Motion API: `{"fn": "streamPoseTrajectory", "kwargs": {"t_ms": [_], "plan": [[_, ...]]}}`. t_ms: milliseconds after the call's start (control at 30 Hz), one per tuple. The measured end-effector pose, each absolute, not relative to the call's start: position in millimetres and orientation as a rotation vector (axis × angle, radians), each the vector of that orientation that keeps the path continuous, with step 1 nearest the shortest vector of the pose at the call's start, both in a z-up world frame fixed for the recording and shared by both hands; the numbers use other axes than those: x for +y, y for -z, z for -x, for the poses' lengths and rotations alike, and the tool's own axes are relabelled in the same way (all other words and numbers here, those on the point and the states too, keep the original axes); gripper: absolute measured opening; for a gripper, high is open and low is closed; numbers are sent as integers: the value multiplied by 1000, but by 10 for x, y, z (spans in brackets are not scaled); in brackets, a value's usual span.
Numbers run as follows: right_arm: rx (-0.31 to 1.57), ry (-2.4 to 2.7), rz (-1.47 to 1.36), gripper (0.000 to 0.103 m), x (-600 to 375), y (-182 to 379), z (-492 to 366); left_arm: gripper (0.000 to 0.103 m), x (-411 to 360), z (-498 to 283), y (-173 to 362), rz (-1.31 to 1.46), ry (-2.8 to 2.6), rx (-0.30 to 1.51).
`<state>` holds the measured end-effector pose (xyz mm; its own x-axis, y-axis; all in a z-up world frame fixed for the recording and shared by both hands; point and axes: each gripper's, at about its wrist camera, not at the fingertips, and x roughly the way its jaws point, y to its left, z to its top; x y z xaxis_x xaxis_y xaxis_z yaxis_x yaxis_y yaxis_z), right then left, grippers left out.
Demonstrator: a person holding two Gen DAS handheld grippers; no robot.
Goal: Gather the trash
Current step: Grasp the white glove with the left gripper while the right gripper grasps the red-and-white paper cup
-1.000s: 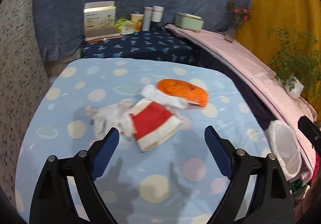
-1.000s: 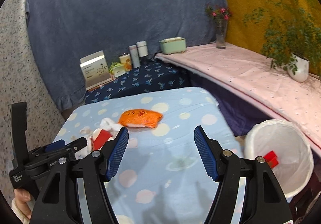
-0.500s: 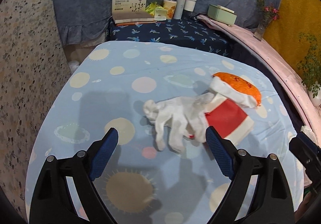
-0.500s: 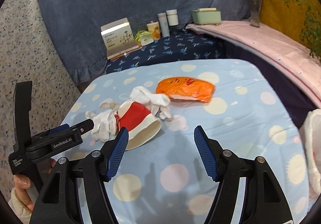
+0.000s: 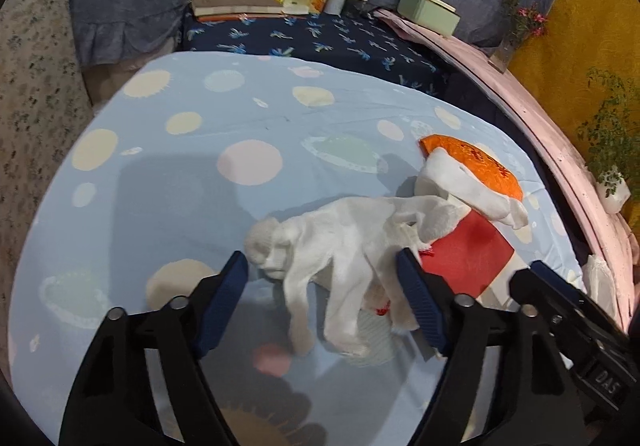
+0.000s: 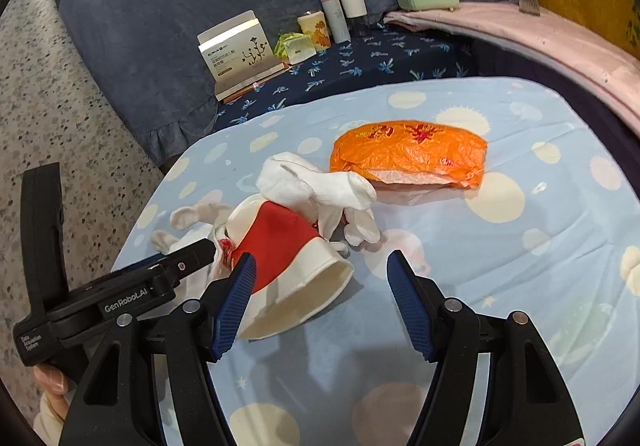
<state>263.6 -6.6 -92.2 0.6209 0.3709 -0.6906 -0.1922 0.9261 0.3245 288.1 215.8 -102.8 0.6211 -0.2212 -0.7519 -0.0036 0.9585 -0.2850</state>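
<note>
The left gripper (image 5: pixel 322 300) has been brought down and closer to the white glove (image 5: pixel 340 246), w/ its jaws just closed partway so the glove now lies between the pads, not yet pressed. The right gripper (image 6: pixel 318 298) has likewise been lowered toward the red paper cup (image 6: pixel 288 270), now just at its left pad; the bin is no longer seen in its view.

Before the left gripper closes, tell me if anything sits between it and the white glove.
Nothing visible does. The white glove lies directly between the open left gripper's pads; the red paper cup sits just beyond, partly under it.
</note>
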Motion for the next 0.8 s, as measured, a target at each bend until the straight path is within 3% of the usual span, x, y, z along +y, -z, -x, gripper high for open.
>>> {"fn": "streamPoseTrajectory", "kwargs": {"t_ms": [100, 167, 200, 300, 400, 800], "plan": [[862, -363, -280, 62, -75, 1011, -2679, 52, 2101, -2875, 1041, 261, 150, 893], [876, -388, -298, 40, -63, 1050, -2679, 30, 2067, -2868, 1036, 247, 161, 890], [887, -402, -296, 40, -42, 1067, -2677, 20, 2046, -2862, 1036, 241, 167, 896], [865, -420, -294, 33, -19, 1027, -2612, 8, 2007, -2807, 999, 240, 175, 884], [833, -420, -283, 27, -43, 916, -2509, 8, 1953, -2740, 927, 227, 173, 864], [661, -319, -267, 26, -670, 190, -2075, 7, 1425, -2433, 235, 187, 243, 753]]}}
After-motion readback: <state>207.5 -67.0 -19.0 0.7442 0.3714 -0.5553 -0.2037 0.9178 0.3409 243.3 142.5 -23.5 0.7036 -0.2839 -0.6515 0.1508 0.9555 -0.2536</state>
